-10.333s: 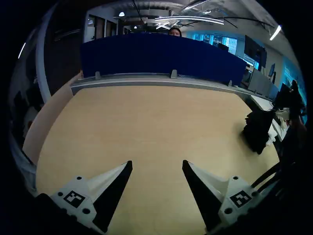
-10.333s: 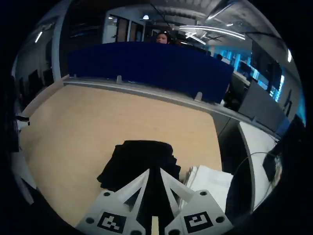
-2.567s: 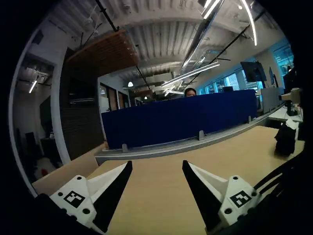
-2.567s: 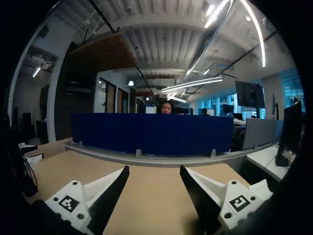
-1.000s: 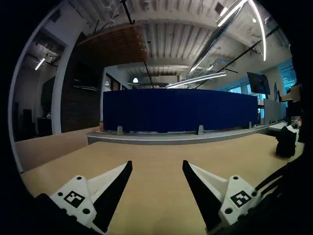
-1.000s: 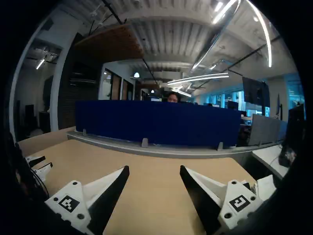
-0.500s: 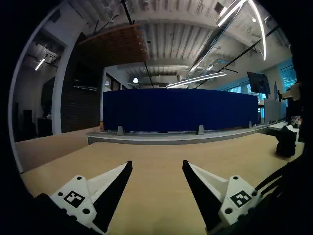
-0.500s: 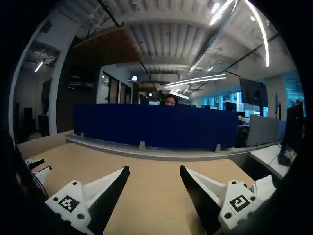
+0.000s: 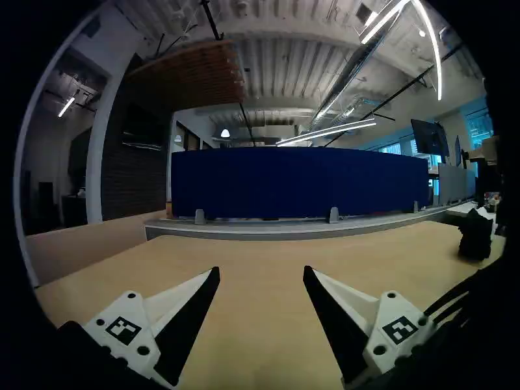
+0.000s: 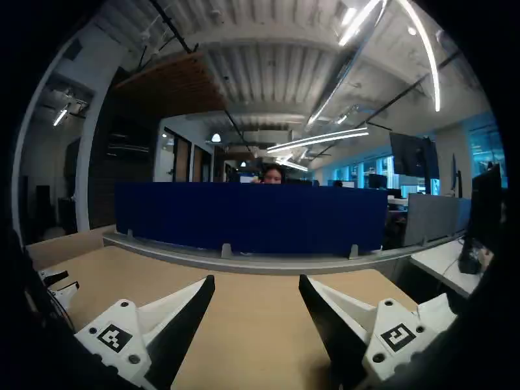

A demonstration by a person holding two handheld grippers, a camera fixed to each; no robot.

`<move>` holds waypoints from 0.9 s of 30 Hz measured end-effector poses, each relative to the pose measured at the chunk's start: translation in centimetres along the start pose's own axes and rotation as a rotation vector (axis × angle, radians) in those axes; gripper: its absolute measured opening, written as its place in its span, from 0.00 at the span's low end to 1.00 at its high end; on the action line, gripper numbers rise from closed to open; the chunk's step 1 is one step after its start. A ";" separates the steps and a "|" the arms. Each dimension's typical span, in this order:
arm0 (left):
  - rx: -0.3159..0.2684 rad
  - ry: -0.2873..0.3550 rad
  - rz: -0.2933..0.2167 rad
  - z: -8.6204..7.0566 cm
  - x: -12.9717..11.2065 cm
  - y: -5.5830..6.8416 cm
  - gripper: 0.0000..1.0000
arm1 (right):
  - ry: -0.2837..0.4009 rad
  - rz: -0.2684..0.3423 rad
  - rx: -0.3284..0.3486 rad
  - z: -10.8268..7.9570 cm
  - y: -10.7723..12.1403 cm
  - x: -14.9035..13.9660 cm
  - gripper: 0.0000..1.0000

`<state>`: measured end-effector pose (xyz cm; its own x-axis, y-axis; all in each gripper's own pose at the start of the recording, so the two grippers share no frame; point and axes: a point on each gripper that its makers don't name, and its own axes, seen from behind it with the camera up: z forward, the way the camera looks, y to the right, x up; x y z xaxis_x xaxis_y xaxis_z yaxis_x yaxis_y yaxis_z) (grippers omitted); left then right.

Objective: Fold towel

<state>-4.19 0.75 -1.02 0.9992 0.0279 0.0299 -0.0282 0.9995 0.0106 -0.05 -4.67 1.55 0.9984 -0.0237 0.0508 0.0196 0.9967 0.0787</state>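
The left gripper and right gripper are held wide open, empty, above the table. Farther right a dark towel is seen heaped (likely soft, light, limp); a corner is best pinched. Beyond, a blue divider is seen

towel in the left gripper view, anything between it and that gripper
Nothing visible does: bare table stretches from the open left gripper to the dark towel off to its right.
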 end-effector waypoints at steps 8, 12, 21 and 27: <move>0.000 0.000 -0.001 0.0 -0.1 0.0 0.95 | -0.003 0.035 -0.043 0.3 2.2 -2.2 1.00; 0.000 0.000 0.000 0.0 -0.1 0.0 0.95 | -0.002 0.040 -0.087 0.4 3.7 -4.1 1.00; 0.000 0.000 0.000 0.0 0.0 0.0 0.95 | 0.019 0.072 -0.086 0.1 4.8 -8.3 1.00; 0.000 0.000 0.000 0.0 0.0 0.0 0.95 | 0.014 0.067 -0.105 -0.2 5.8 -11.1 1.00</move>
<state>-4.22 0.75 -1.02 0.9992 0.0274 0.0300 -0.0277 0.9996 0.0110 -11.01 1.39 1.28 0.9983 0.0440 0.0386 -0.0429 0.9987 -0.0290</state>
